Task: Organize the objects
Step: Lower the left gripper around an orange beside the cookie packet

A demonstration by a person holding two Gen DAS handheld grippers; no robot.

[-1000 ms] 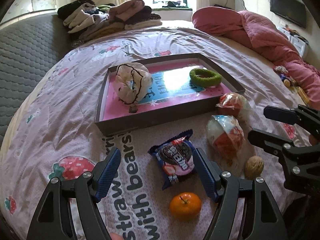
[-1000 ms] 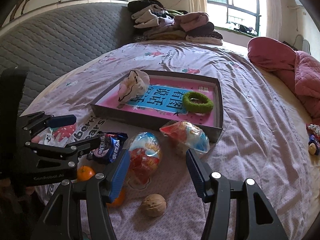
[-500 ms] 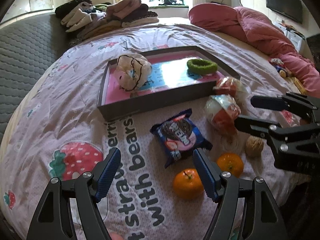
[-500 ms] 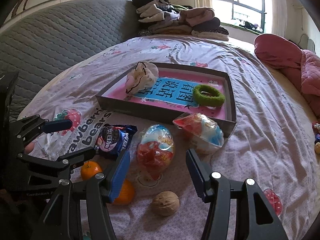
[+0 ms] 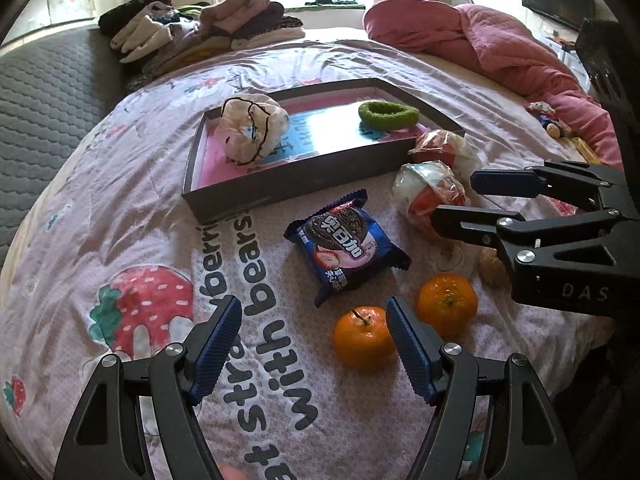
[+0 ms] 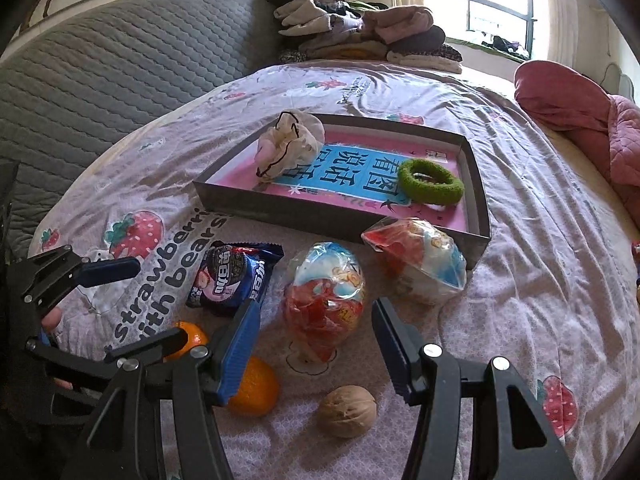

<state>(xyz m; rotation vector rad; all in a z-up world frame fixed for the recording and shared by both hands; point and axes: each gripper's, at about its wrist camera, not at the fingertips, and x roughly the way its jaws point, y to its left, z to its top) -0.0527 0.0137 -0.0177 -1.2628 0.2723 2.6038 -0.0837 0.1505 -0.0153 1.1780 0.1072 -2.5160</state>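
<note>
Both tools are spread and empty: the right tool (image 6: 314,334) seems to approach the wrapped red-and-white toy egg (image 6: 324,306); next, it should close around it, while the left tool (image 5: 314,336) waits.

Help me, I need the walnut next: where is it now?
In the right wrist view the walnut lies on the bedspread, nearest the camera, between the open fingers, right of an orange.

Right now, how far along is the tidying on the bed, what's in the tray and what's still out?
Done: the cream scrunchie and green hair tie lie in the tray. In hand: nothing; the left hand-held gripper and right hand-held gripper are both open. Left on the bedspread: cookie pack, two oranges, walnut and two wrapped toy eggs.
</note>
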